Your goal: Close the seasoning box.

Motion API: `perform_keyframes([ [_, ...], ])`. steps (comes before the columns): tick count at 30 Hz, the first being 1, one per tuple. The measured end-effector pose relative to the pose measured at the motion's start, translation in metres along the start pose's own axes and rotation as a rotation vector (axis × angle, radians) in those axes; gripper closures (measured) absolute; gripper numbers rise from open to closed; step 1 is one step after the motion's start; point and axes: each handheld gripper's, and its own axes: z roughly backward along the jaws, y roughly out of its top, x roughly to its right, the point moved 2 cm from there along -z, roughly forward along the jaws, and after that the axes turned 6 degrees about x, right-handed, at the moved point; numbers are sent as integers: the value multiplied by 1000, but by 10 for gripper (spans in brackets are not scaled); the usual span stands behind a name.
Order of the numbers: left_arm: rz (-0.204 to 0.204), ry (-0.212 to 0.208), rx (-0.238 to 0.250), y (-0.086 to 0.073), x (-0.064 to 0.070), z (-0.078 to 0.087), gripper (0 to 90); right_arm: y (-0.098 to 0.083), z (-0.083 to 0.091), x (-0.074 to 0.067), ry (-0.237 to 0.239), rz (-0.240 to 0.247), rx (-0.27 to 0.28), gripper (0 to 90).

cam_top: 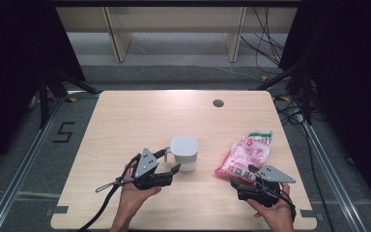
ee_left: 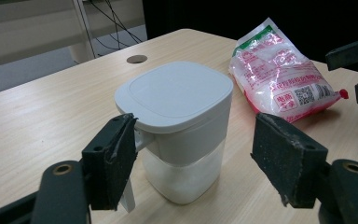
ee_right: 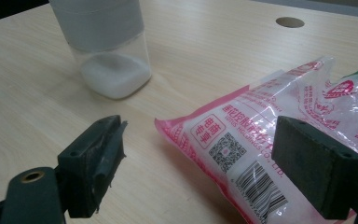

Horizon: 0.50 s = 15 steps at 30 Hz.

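The table [cam_top: 125, 121] carried a pink-printed bag [cam_top: 246, 155] near its right edge and a white lidded container [cam_top: 184, 152] about midway between the side edges, nearer the front edge. The left gripper [cam_top: 171, 162] stood released, jaws spread either side of the container, one pad by the handle under the lid. The right gripper [ee_right: 196, 163] stood released too, its jaws straddling the bag's near corner, gripping nothing.

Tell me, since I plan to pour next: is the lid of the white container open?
No, the lid sits flat and closed on the white container in the left gripper view.
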Motion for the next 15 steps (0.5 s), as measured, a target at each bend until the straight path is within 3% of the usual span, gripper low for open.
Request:
perform_keyframes([
  [4,-10,11,-13,-4,2,2,295,0,-1,-1,2,21,12,175],
  [6,-13,10,-12,-5,2,2,294,0,-1,-3,2,4,7,175],
  [7,2,4,-7,-6,3,2,294,0,-2,-1,10,35,10,175],
  [10,-10,5,-19,-8,4,3,292,0,-2,-1,7,43,9,194],
  [11,-7,1,-19,-9,5,3,292,0,-1,-4,21,20,4,206],
  [12,-8,-1,-24,-10,5,4,291,0,-2,-5,35,28,1,206],
  [14,-7,-6,-28,-12,7,4,289,-1,-1,-9,25,3,-17,203],
  [15,-10,-3,-34,-13,8,4,288,0,-1,-8,26,23,-24,202],
])
